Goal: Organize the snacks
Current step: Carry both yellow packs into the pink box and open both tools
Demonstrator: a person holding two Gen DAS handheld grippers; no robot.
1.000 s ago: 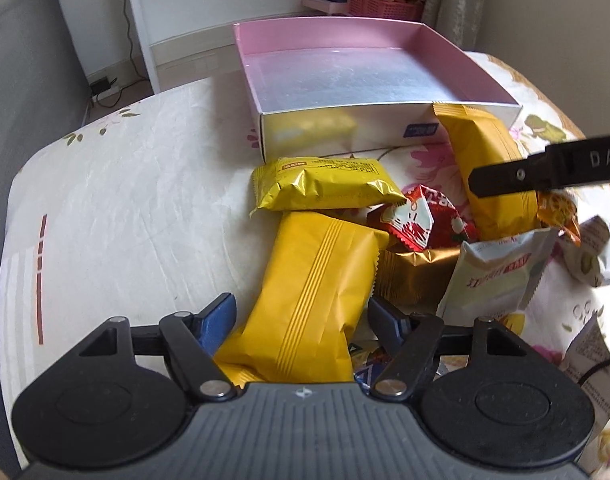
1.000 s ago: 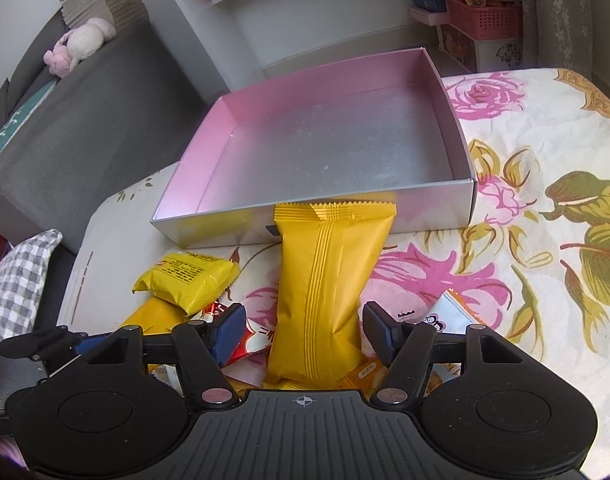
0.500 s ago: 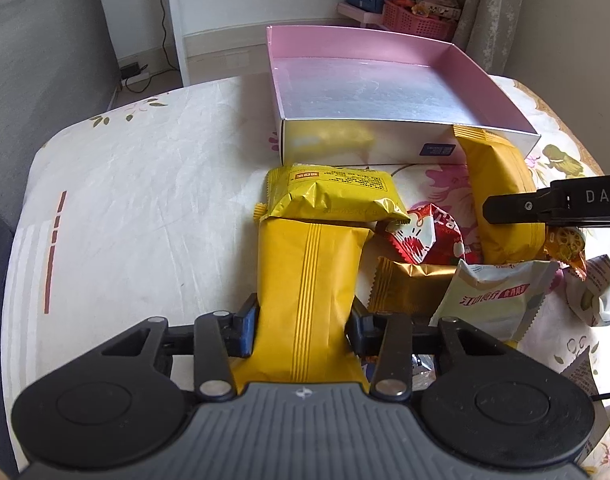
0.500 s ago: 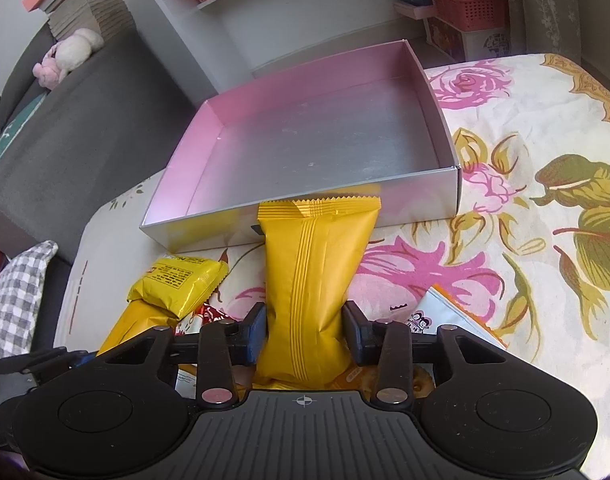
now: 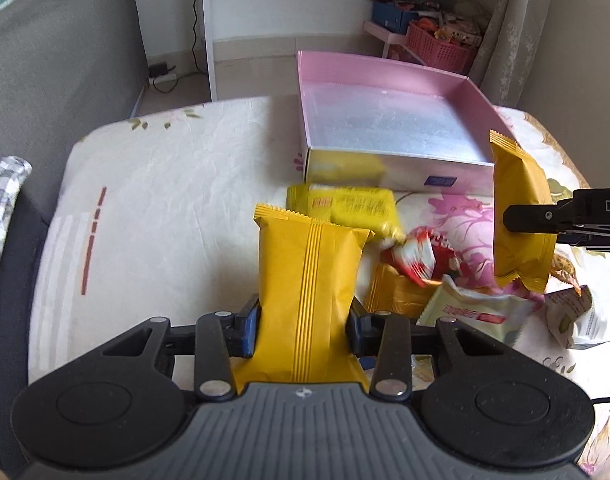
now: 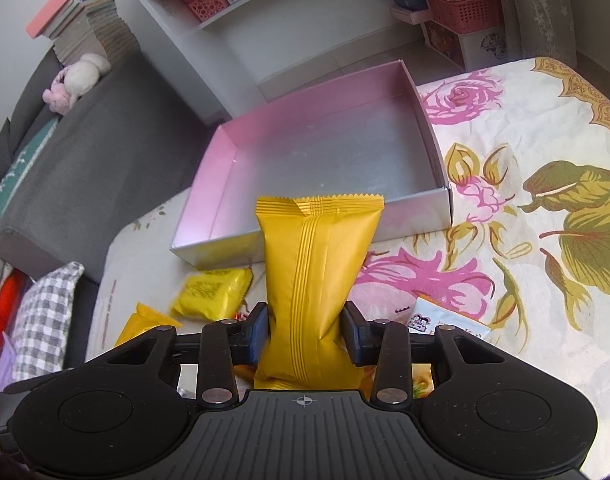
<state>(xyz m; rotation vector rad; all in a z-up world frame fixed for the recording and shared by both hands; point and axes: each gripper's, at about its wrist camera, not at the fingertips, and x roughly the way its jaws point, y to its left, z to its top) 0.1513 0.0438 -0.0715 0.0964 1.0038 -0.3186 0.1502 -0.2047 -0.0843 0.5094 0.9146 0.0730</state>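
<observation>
- Snacks are lying in a loose pile on the flowered tablecloth [image 6: 545, 120], near the pink box [image 5: 385, 80], whose inner floor is showing bare silver.
- Left gripper [image 5: 303, 330] is clenching a yellow packet [image 5: 309, 276] across its lower half; both blue pads are pressing the wrapper sides, and the packet is standing upright with its crimped end pointing far.
- Right gripper [image 6: 305, 334] is gripping a second yellow packet [image 6: 315, 276] the same way, its serrated top edge overlapping the near wall of the pink box in the right wrist view.
- From the left wrist view, the second yellow packet [image 5: 519, 216] is hanging at the right, beside the box's near right corner, with the right gripper's black finger crossing in front of it.
- Between the two held packets, a flat lemon-yellow pack [image 5: 353, 208] is lying just near the box wall; a red-and-white wrapper [image 5: 417, 256] is sitting to its right, touching it.
- A gold foil packet [image 5: 393, 296] is lying partly under the red one, and a pale cream pouch [image 5: 473, 312] is overlapping its right side; edges are blurred, so exact contact is probably not readable.
- A grey sofa [image 6: 85, 152] is standing left of the table, with a checked cushion [image 6: 45, 312] at its near end.
</observation>
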